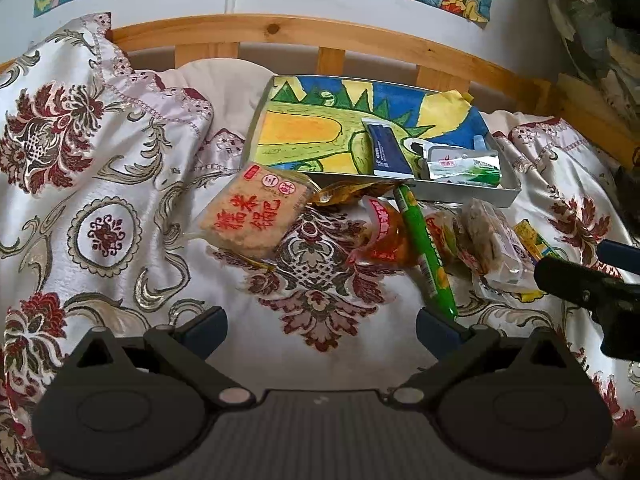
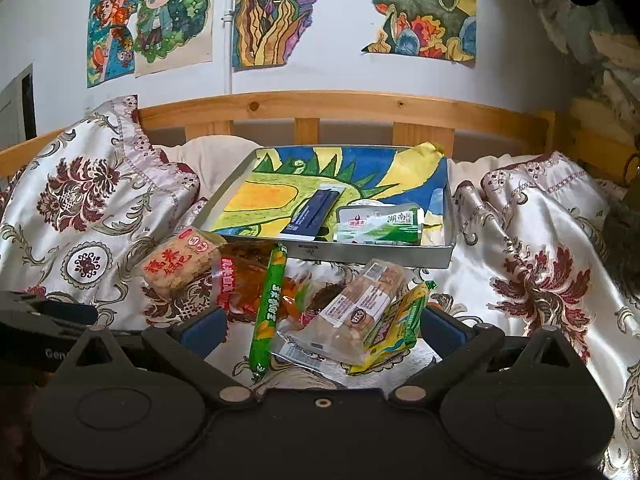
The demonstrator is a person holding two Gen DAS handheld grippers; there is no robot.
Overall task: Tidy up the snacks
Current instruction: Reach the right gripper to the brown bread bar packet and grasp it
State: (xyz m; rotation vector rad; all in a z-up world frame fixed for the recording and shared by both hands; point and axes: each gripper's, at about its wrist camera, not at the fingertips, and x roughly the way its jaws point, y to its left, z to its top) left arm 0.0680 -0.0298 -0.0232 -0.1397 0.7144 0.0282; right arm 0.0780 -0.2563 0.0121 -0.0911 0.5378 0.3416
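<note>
Both grippers are hovering low over the bedspread [image 1: 120, 168], fingers spread wide and gripping nothing: the left gripper [image 1: 322, 328] is facing bare cloth, while the right gripper [image 2: 322, 330] is bracketing the near end of the snack pile. Between the right fingers a clear-wrapped cake [image 2: 360, 312] is lying tilted, with a yellow pack [image 2: 400, 320] leaning against its right side and a green sausage [image 2: 268, 308] stretching along its left. Just past these, a red pouch [image 2: 236, 280] is resting beside a rice cracker [image 2: 180, 268], which is sitting leftmost in the pile. Behind the snacks a grey tray [image 2: 372, 256] is sitting on the bed, lined with a colourful drawing [image 2: 280, 188]. Inside it, toward the front right, a blue packet [image 2: 314, 216] is lying next to a green-and-white pouch [image 2: 378, 226], touching or nearly so. Farther back a wooden rail [image 2: 320, 108] is running across, with drawings [image 2: 264, 12] hanging on the wall above.
</note>
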